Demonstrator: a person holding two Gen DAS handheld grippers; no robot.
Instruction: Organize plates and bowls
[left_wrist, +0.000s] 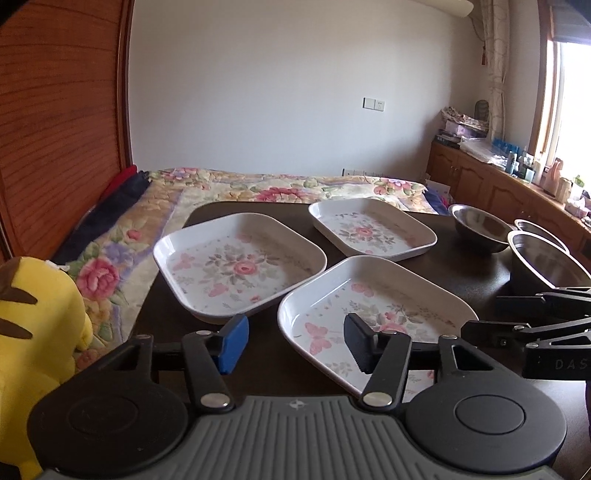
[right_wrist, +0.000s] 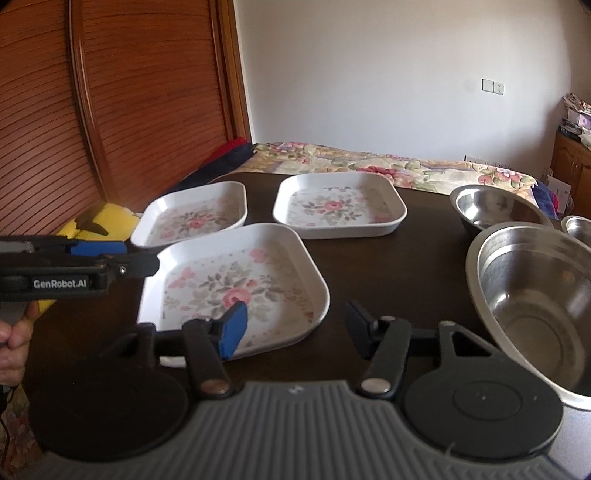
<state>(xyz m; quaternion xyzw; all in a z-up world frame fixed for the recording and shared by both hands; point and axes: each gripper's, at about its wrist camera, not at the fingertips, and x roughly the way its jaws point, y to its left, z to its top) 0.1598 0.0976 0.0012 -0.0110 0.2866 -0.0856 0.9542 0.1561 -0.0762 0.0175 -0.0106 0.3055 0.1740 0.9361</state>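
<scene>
Both tongs hang wide open and empty: the left tongs over the near plate at lower centre, the right tongs straddling that plate's right rim. Two more floral plates sit apart behind it on the dark table. Steel bowls crowd the right edge. The risk: a shallow rim grip slips, or a swing clips the big bowl. A yellow plush toy sits lower left.

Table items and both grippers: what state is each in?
Near plate: upright, empty.
Left plate: upright, empty.
Far plate: upright, empty.
Near bowl: upright, empty.
Far bowl: upright, empty.
Left gripper: open, holding nothing.
Right gripper: open, holding nothing.
</scene>
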